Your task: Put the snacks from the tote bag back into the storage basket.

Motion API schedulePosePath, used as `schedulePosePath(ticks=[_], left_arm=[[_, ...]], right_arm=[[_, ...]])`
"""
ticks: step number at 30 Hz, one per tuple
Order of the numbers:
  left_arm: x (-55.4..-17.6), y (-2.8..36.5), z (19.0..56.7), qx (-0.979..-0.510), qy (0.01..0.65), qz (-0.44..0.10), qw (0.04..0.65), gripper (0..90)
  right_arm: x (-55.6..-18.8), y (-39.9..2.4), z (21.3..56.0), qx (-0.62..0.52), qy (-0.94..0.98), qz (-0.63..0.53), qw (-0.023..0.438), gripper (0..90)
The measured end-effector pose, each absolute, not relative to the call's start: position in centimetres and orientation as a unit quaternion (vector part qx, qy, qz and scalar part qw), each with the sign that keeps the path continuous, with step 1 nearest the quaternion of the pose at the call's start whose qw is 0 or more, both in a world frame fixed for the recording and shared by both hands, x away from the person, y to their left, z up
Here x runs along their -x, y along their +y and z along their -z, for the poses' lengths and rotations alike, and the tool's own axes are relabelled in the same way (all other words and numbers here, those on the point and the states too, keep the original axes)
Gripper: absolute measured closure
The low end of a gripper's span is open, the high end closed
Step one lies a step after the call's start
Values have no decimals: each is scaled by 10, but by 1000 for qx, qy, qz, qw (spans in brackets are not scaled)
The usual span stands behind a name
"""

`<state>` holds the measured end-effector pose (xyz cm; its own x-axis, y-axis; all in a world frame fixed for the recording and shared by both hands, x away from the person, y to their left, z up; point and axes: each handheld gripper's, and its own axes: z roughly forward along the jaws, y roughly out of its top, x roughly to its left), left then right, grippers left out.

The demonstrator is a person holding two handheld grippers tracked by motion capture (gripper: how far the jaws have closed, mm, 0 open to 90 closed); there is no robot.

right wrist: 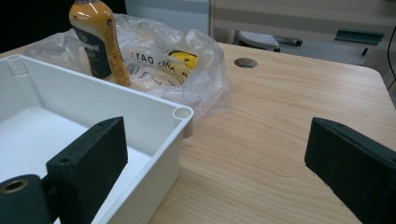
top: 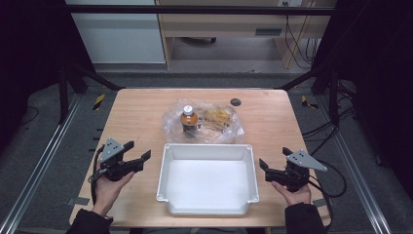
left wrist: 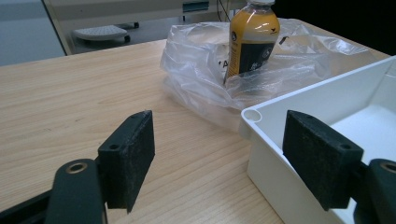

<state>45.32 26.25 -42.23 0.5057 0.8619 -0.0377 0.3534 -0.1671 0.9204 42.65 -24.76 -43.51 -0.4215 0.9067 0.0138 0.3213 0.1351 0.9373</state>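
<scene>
Both jaws gape on the left gripper (top: 138, 151) and right gripper (top: 273, 162), flanking the white rectangular plastic tray (top: 168, 161). Bare wooden table (top: 136, 112) lies ahead of each; beyond the tray's far rim stands an orange-filled bottle (top: 189, 118) in crumpled clear plastic bag (top: 221, 122).
</scene>
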Motion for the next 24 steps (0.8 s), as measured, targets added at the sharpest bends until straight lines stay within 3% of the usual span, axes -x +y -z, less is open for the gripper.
schedulePosePath(ticks=[24], left_arm=[[-461,253,416,-712,428,-255,495,252]], right_arm=[[-427,-247,436,-447,693,-478,302,60]])
